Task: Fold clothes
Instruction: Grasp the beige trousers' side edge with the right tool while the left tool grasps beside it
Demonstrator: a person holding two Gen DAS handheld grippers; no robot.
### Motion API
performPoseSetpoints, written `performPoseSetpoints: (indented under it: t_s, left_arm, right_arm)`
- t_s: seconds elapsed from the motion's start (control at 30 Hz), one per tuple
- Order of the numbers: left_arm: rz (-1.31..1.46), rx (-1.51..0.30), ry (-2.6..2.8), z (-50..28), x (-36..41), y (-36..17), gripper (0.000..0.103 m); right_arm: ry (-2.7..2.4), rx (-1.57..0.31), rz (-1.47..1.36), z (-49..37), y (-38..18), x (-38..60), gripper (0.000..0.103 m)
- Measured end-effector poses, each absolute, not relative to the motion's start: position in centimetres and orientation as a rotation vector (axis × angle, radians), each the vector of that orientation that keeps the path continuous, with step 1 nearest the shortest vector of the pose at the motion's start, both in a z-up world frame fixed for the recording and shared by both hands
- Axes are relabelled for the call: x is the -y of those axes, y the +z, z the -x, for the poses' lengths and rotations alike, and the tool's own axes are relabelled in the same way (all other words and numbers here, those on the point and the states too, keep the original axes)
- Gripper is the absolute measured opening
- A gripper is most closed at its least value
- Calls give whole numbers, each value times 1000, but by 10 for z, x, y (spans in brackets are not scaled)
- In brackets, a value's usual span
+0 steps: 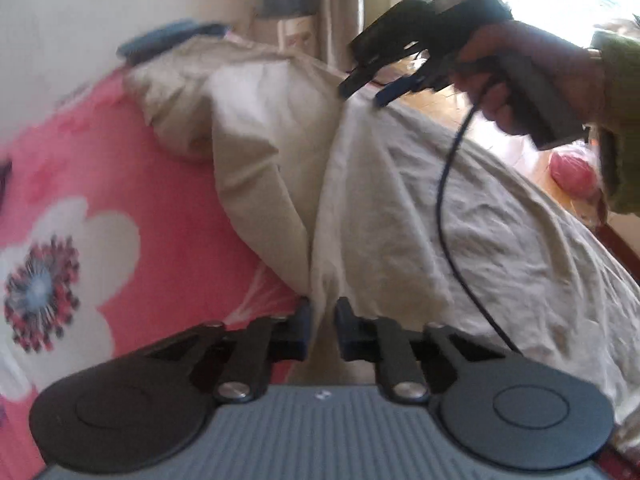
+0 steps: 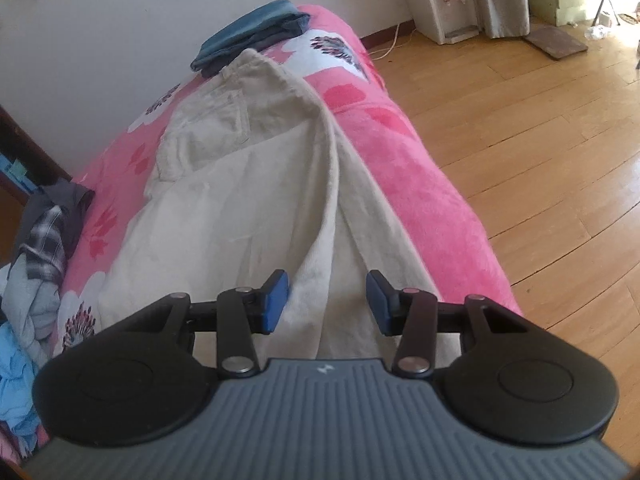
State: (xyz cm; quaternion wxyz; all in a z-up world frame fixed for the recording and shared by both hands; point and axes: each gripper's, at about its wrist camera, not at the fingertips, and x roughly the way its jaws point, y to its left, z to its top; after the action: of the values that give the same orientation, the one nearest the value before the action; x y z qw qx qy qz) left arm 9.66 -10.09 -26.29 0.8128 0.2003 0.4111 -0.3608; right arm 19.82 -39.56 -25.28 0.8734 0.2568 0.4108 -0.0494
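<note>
On a bed (image 2: 420,184) covered by a pink flowered blanket lie cream trousers (image 2: 224,200), stretched from the far waistband toward the near end. In the left wrist view, the left gripper (image 1: 322,326) has its jaws pinched nearly shut on a fold of the cream cloth. The right gripper (image 2: 326,300) hovers over a trouser leg with its jaws partly open, the cloth lying between them but not pressed. A folded blue garment (image 2: 252,32) sits at the far end of the bed, just beyond the waistband. Crumpled clothes (image 2: 36,272) are heaped at the left.
</note>
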Motion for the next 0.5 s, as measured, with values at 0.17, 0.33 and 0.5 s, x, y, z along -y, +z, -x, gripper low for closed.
performPoseSetpoints:
  t_s: [0.17, 0.33, 0.5]
  left_arm:
    - [-504, -841, -796, -79, 109, -250, 15]
    - [-557, -889, -826, -65, 108, -259, 43]
    - [-627, -893, -847, -47, 99, -262, 43]
  right_arm:
    - [-73, -880, -510, -203, -258, 390, 47]
    - [-61, -880, -496, -207, -259, 385, 48]
    - [-69, -872, -414, -205, -259, 376, 24]
